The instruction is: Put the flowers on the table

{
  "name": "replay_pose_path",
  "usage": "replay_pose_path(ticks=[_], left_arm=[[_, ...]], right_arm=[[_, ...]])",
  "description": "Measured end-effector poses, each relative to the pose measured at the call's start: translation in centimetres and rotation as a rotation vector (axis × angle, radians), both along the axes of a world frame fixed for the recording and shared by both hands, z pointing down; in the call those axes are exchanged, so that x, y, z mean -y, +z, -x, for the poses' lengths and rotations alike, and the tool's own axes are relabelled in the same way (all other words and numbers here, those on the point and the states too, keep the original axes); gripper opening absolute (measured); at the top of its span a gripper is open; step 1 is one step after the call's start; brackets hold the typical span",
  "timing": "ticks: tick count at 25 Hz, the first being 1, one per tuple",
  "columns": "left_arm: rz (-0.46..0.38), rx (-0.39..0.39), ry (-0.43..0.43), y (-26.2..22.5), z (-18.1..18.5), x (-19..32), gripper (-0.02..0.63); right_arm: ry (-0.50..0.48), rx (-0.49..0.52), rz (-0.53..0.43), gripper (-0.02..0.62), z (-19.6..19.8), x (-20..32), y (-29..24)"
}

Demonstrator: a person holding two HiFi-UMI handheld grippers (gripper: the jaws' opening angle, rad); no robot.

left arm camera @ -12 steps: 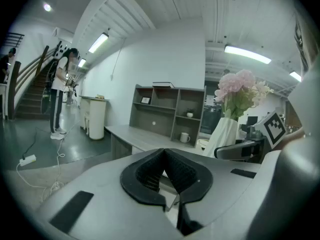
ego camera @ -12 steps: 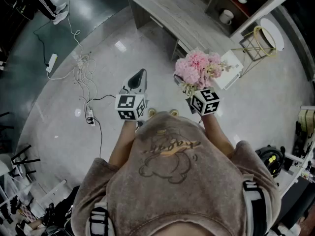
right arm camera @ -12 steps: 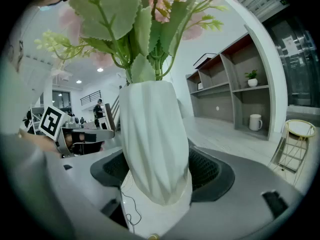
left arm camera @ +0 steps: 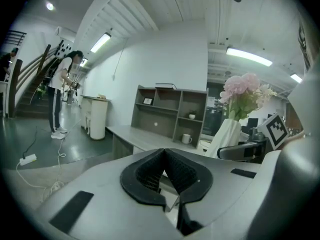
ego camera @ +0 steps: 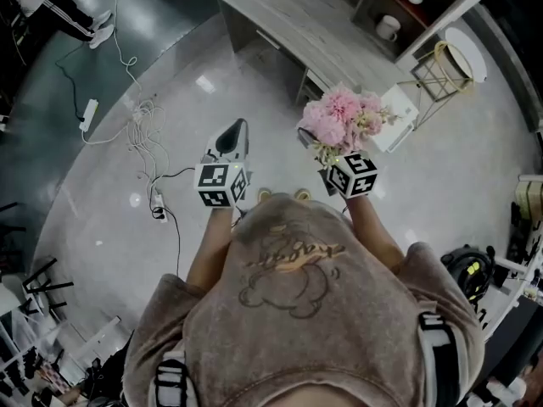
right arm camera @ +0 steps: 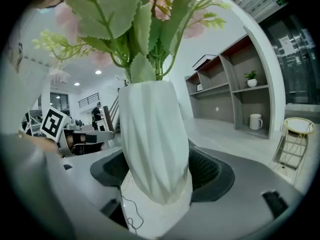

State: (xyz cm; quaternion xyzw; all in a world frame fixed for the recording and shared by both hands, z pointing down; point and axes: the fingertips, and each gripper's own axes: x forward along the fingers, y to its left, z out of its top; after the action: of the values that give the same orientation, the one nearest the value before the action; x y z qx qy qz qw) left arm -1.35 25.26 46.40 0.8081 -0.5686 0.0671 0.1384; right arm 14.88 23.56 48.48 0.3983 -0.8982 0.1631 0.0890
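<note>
A bunch of pink flowers (ego camera: 339,117) with green leaves (right arm camera: 145,24) stands in a white ribbed vase (right arm camera: 155,139). My right gripper (ego camera: 327,149) is shut on the vase's lower body, with a dark pad on each side, and holds it upright above the floor. In the head view the blooms hide the vase. My left gripper (ego camera: 237,132) hangs to the left of the flowers, shut, with nothing between its pads (left arm camera: 150,171). From the left gripper view the flowers (left arm camera: 243,91) and vase (left arm camera: 225,136) show at the right. The long grey table (ego camera: 297,15) lies ahead.
Behind the table stands a shelf unit (ego camera: 399,7) with a white mug (ego camera: 389,29). A gold wire side table (ego camera: 441,70) stands at the right. Cables and a power strip (ego camera: 144,125) lie on the floor at the left. A person (left arm camera: 62,94) stands far left.
The left gripper has drifted slightly to the left. The flowers stay in the right gripper, almost where they were.
</note>
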Motion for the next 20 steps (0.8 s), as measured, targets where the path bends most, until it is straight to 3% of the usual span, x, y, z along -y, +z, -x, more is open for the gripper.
replay_pose_path(ticks=[13, 20], left_arm=[[-0.031, 0.015, 0.062, 0.2, 4.4, 3.0, 0.018], [-0.031, 0.013, 0.060, 0.8, 6.2, 6.2, 0.018]], right_arm=[[0.077, -0.015, -0.009, 0.357, 3.9, 1.9, 1.1], [0.089, -0.019, -0.010, 0.357, 5.5, 5.8, 1.6]])
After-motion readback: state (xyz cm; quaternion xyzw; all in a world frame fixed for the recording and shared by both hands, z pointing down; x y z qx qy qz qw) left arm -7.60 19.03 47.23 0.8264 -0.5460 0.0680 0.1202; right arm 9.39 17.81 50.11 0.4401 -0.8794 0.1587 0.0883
